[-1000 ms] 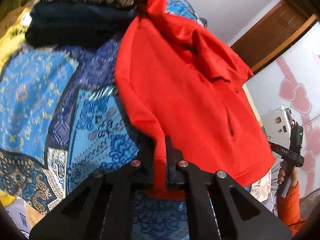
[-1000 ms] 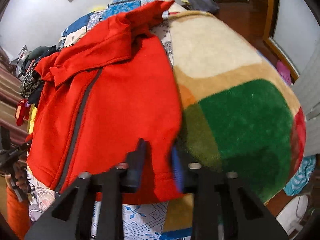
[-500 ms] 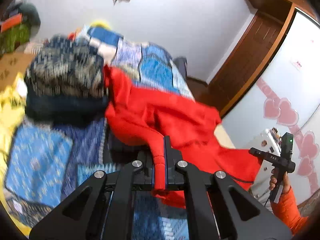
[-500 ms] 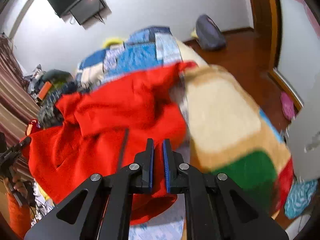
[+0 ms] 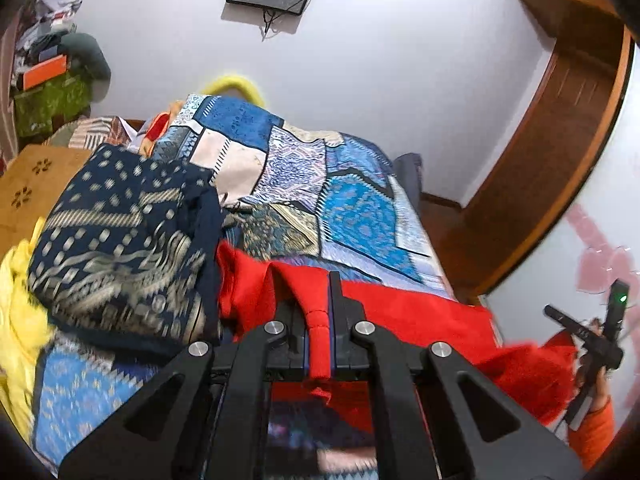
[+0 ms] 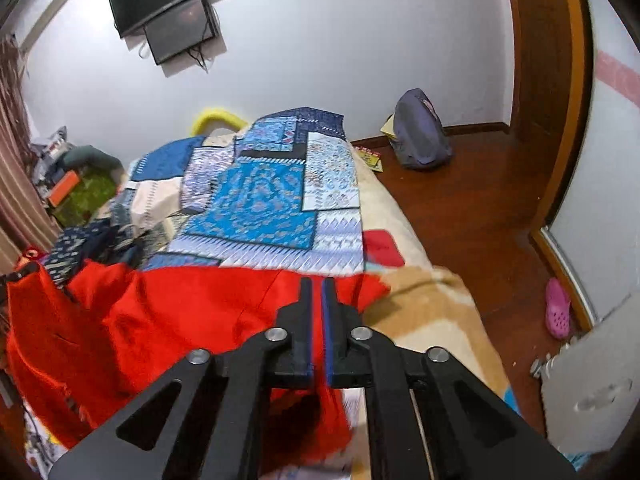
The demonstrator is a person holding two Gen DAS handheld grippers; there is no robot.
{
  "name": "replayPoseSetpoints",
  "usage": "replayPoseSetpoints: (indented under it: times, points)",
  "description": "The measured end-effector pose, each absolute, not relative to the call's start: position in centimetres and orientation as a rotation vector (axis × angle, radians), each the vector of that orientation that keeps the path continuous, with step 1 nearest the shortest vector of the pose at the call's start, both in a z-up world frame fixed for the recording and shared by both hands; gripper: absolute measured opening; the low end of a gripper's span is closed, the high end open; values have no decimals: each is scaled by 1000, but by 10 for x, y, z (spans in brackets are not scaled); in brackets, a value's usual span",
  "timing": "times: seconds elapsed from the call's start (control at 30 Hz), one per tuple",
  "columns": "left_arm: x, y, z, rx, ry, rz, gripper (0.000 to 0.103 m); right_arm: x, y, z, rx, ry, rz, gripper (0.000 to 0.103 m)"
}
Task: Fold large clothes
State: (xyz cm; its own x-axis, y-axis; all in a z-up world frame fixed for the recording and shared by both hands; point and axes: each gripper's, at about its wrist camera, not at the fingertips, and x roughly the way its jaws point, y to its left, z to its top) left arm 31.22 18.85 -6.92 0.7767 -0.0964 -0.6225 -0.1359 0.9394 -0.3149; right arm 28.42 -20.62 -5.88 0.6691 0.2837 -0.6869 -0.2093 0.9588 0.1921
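The left claw (image 5: 319,320) is pressed together on a ribbed hem of the red garment (image 5: 420,320), a strip of red cloth showing between its two fingers and hanging out below them. The right claw (image 6: 318,320) is likewise pinched tight on the same red garment (image 6: 180,320), with only a thin red band of fabric visible in the narrow gap between its blue-edged pads. Between the two claws the garment hangs stretched across the near end of the bed (image 6: 424,320), its far edge lying on the blue patchwork quilt (image 6: 260,204) and its near part blurred. In the left wrist view a dark navy patterned cloth (image 5: 116,248) is heaped just left of the garment, touching it, with yellow fabric (image 5: 16,308) at the near left edge. At the far right of that view the person's right hand (image 5: 596,360) grips the other tool's handle, where a green light shows. On the far wall hang two dark screens (image 6: 172,8). A purple backpack (image 6: 420,132) sits on the wooden floor to the right of the bed, and a pink clog (image 6: 558,308) lies near the door frame. No readable writing shows anywhere.
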Motion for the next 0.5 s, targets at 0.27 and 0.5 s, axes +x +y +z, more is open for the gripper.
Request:
replayPoseSetpoints:
  times: [0.27, 0.5]
  points:
    - [409, 184, -118, -260, 806, 100, 5, 353, -203, -88, 93, 847, 207, 3]
    - [448, 195, -168, -310, 973, 127, 8, 344, -200, -108, 10, 899, 215, 9]
